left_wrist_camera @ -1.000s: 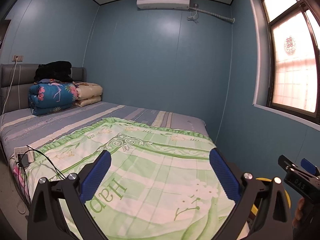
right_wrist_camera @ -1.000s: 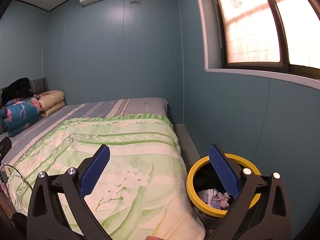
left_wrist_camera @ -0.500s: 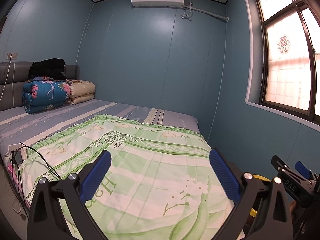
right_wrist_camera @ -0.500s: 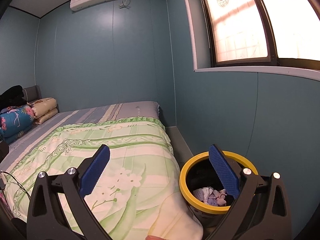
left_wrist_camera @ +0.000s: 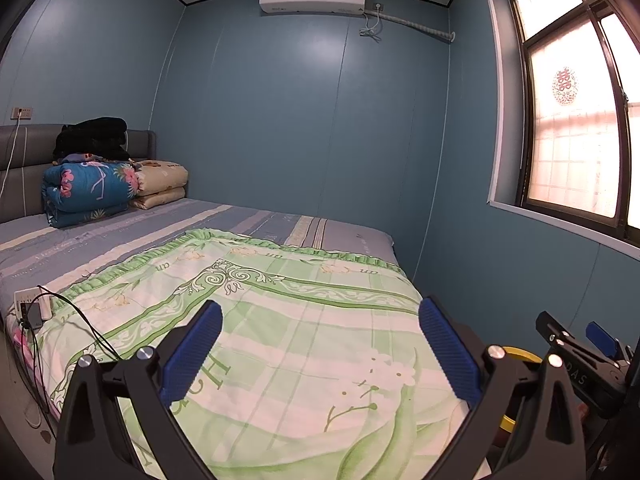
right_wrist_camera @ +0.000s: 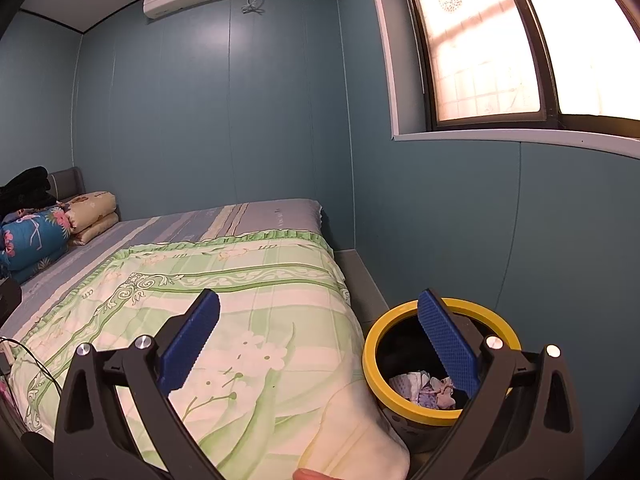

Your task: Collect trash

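The yellow-rimmed bin (left_wrist_camera: 516, 354) at 4 o'clock in the left view is mostly hidden — only bits of its rim peek past the left gripper's arm. In the right view, the bin's (right_wrist_camera: 400, 320) bottom is dark, and a blue finger (right_wrist_camera: 448, 344) covers some crumpled trash (right_wrist_camera: 420, 386). A fingertip (right_wrist_camera: 310, 474) is cut off at 6 o'clock.

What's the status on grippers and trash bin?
Left gripper open, empty. Right gripper open, empty. Bin beside bed, crumpled trash inside. Nothing in the way.

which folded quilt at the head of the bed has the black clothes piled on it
The blue floral quilt, not the beige quilt beside it; the black clothes sit on top.
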{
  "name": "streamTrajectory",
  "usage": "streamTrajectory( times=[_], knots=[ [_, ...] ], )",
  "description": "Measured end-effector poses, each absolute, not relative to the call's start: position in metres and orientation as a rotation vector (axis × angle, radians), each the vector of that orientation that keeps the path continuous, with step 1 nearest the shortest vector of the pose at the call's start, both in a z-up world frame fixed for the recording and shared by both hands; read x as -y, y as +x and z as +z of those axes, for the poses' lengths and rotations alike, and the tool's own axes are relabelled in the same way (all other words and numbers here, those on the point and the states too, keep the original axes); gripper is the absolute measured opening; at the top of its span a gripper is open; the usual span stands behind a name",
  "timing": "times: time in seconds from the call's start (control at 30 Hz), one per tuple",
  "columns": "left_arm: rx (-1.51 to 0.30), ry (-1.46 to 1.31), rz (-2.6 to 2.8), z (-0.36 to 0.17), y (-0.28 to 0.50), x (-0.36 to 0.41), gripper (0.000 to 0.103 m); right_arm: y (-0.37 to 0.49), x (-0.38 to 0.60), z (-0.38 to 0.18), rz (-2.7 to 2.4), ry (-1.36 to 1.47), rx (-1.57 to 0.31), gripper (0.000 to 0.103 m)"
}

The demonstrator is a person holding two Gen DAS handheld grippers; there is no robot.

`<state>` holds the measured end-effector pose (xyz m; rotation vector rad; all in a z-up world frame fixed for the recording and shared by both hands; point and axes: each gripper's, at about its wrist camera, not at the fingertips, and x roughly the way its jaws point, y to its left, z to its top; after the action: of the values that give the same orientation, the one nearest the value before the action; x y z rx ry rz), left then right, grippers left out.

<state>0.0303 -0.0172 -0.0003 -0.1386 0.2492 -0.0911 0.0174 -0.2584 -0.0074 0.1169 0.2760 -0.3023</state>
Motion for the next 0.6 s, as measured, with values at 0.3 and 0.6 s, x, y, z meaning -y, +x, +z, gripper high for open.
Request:
streamTrajectory(
  times=[0.3, 0.6],
  knots=[
    [-0.252, -0.143, -0.099, -0.0011, 0.0302, 0.0159, 0.095, 0.0187, 0.2611, -0.0086, -0.3, 0.121, -0.28, 0.095],
    [-0.257, -0.142, -0.093, -0.0021, 0.0299, 0.0203, 0.095, 0.0203, 0.2637, -0.0096, -0.295, 0.126, -0.285, 0.095]
  ],
)
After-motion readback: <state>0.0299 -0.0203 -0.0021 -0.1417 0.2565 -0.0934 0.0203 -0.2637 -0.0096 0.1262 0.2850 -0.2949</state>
